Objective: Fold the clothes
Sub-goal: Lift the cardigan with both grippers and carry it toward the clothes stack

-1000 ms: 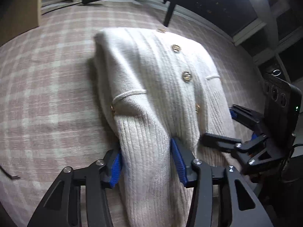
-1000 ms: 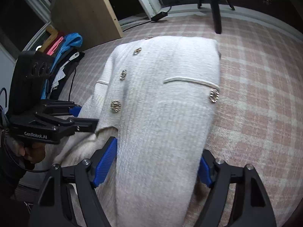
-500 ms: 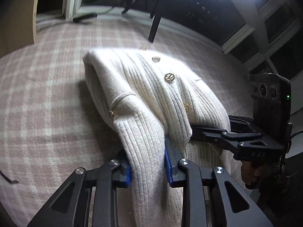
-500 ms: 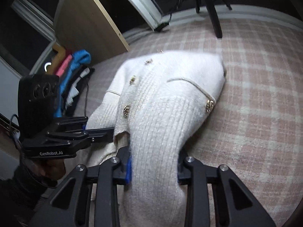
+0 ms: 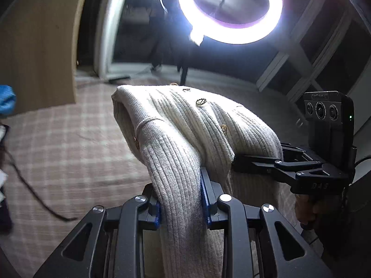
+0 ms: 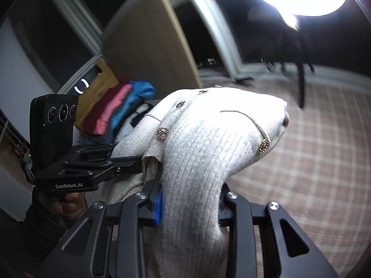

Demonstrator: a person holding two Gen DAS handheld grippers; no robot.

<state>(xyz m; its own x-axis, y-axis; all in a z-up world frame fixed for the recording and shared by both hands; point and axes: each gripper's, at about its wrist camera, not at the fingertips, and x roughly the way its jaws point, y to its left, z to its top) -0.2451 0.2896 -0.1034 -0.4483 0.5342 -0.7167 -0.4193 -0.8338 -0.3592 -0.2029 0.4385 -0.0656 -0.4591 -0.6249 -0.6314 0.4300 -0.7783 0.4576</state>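
Left tool (image 5: 180,202) and right tool (image 6: 191,202) each clamp the cream cardigan (image 5: 185,127) — it hangs between and ahead of them, lifted. Risk: thick ribbed knit slipping out, the fold collapsing onto the checked surface (image 5: 58,139).

The checked surface (image 5: 69,153) lies open to the left of the raised cardigan (image 5: 185,125), save a dark cord (image 5: 34,194) trailing across it. The right gripper (image 5: 245,159) flanks the cardigan closely. A clothes pile (image 6: 116,113) and wooden panel (image 6: 148,53) block the far left; a ring light (image 5: 231,9) hangs overhead.
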